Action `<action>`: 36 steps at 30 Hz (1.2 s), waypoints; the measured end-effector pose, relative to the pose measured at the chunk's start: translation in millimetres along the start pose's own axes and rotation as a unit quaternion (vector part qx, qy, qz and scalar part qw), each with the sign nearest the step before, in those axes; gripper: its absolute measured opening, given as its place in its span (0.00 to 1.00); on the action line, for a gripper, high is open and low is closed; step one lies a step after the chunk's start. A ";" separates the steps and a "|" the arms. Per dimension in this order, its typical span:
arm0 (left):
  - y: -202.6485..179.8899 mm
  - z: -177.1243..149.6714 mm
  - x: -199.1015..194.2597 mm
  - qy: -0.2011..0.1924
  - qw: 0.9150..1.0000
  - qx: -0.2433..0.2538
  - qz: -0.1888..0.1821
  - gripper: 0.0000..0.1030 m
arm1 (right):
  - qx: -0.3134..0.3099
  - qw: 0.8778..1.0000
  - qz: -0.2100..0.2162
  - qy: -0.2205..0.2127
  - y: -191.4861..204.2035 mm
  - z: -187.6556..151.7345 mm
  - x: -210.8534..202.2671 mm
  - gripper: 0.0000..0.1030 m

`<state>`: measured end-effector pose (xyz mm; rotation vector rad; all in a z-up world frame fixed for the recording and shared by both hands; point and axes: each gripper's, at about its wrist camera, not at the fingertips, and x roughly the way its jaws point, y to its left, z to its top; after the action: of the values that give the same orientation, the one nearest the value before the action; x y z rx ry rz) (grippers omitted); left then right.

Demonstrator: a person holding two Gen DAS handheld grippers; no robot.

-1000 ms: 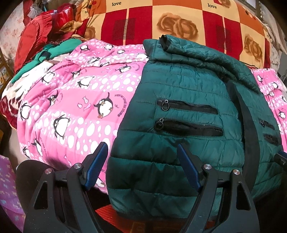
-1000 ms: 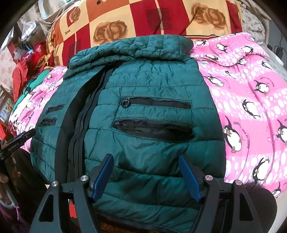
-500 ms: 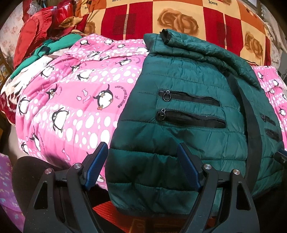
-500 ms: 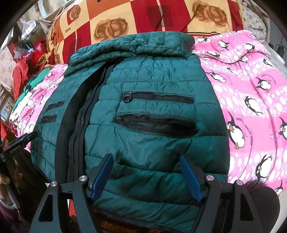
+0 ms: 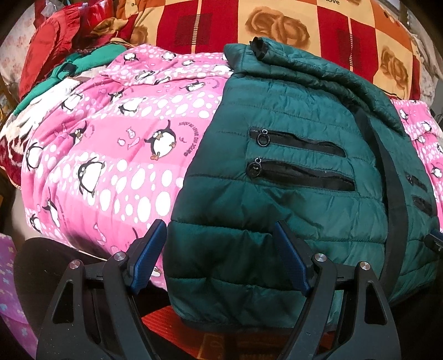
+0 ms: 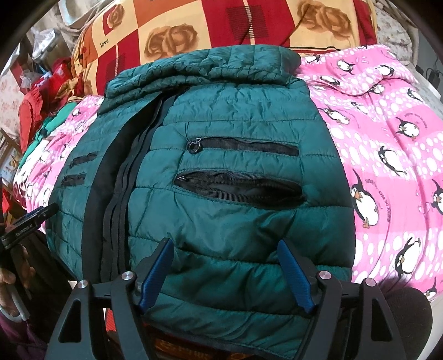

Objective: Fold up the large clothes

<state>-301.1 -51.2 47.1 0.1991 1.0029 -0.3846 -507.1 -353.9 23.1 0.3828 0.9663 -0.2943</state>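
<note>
A dark green quilted puffer jacket [image 5: 290, 177] lies front up on a pink penguin blanket [image 5: 110, 155], its black zipper closed and its hood folded at the far end. It also shows in the right wrist view [image 6: 227, 210]. My left gripper [image 5: 221, 235] is open and empty over the jacket's near left hem corner. My right gripper [image 6: 225, 254] is open and empty over the near right hem, jaws spread above the fabric. The left gripper's tip [image 6: 30, 221] shows at the left edge of the right wrist view.
A red, orange and cream rose-patterned quilt [image 5: 277, 25] lies behind the jacket. Red and green clothes [image 5: 55, 55] are piled at the far left. The pink blanket [image 6: 393, 155] extends to the right. A red mat [image 5: 166, 318] shows under the hem.
Both grippers have moved forward and slightly lower toward the jacket's near hem, so the jacket looks larger. Both stay open. The jacket has not moved.
</note>
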 end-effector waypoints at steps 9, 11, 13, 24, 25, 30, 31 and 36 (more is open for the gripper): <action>16.9 -2.7 1.5 0.028 0.998 -0.009 -0.046 0.77 | 0.004 1.000 -0.001 0.016 -12.1 -4.2 -6.0 0.73; 24.1 -3.6 3.9 0.041 0.997 -0.016 -0.063 0.77 | 0.007 1.000 -0.004 0.020 -19.6 -6.3 -9.3 0.73; 30.0 -4.6 6.5 0.048 0.996 -0.020 -0.073 0.77 | 0.010 1.000 -0.009 0.025 -29.1 -8.2 -12.8 0.73; 45.4 -15.0 34.4 0.109 0.984 -0.051 -0.134 0.84 | 0.055 0.996 -0.025 0.072 -78.1 -9.9 -4.7 0.77; 45.3 -15.6 36.4 0.110 0.983 -0.054 -0.135 0.86 | 0.059 0.995 -0.013 0.077 -79.4 -10.5 -2.1 0.77; 50.0 -21.6 50.5 0.129 0.976 -0.086 -0.156 0.95 | 0.049 0.993 0.023 0.106 -70.9 -19.2 13.8 0.77; 50.6 -22.5 51.5 0.130 0.974 -0.091 -0.159 0.95 | 0.046 0.993 0.025 0.108 -69.3 -20.4 15.1 0.77; 49.3 -24.7 48.3 0.119 0.975 -0.081 -0.170 0.90 | 0.062 0.992 0.043 0.100 -73.0 -26.1 21.4 0.77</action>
<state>-277.4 -8.6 -7.6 -0.0790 1.3042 -0.5974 -544.7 -409.2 -21.6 0.5750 1.1282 -0.2414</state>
